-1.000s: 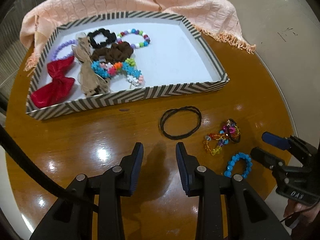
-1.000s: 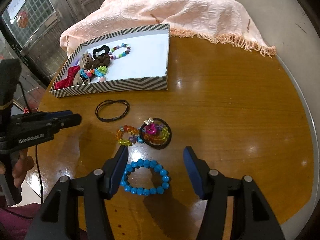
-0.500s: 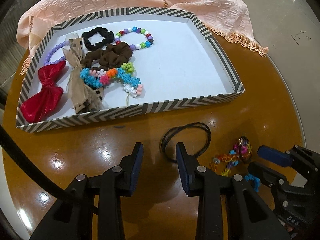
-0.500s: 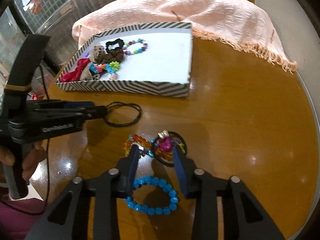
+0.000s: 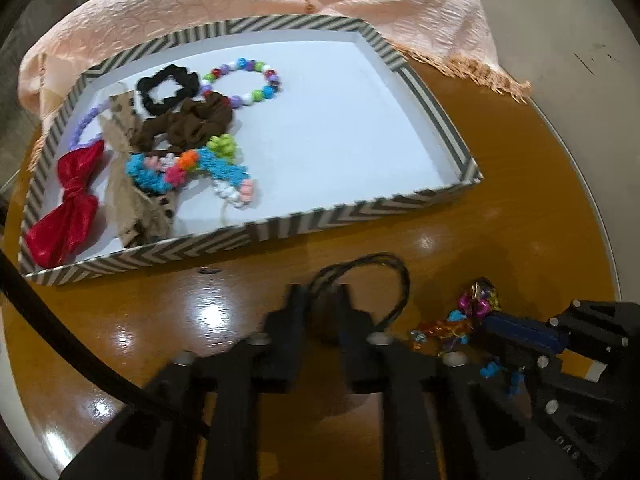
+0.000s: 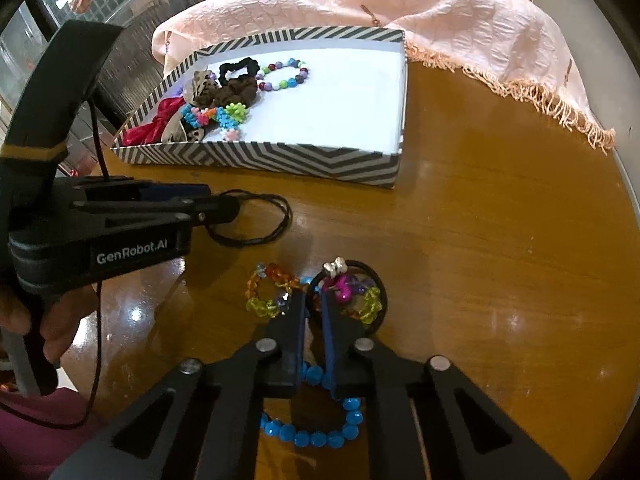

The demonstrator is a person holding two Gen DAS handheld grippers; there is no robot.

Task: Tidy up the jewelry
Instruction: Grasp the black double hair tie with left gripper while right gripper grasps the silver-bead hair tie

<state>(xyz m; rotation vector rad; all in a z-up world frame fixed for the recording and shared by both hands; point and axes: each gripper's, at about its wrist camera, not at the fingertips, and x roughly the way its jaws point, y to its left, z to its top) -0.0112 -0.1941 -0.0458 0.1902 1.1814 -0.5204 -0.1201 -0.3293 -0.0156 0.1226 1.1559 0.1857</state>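
- We are watching both grippers close at once: a second ago both stood wide open above the table (image 6: 500, 216), and now neither is showing much of a gap.
- The left gripper (image 5: 320, 298) is pinching the near edge of the black hair tie (image 5: 394, 280); a moment back that loop was lying free ahead of open jaws, and now its cord is running in between the tips, pulled into a narrower shape.
- In the right wrist view we are seeing the same thing from the side: the left gripper (image 6: 224, 208) is shut on the black hair tie (image 6: 276, 216), which is lying just in front of the striped tray (image 6: 280, 156).
- The right gripper (image 6: 314, 300) is closing on the tangle of colourful bead bracelets (image 6: 352, 292), its tips down where the black ring and the orange-and-yellow loop meet; we are judging it a grip, though the exact strand caught is hard to tell.
- The blue bead bracelet (image 6: 312, 432) is lying untouched on the wood, under the right gripper's body.
- The tray is already holding a red bow (image 5: 68, 208), scrunchies and a multicoloured bead bracelet (image 5: 248, 80) at its left end, with its right half bare.
- So we are reckoning the reaching is over and two lifts toward the tray are coming next; thin cord and tangled beads could both slip.
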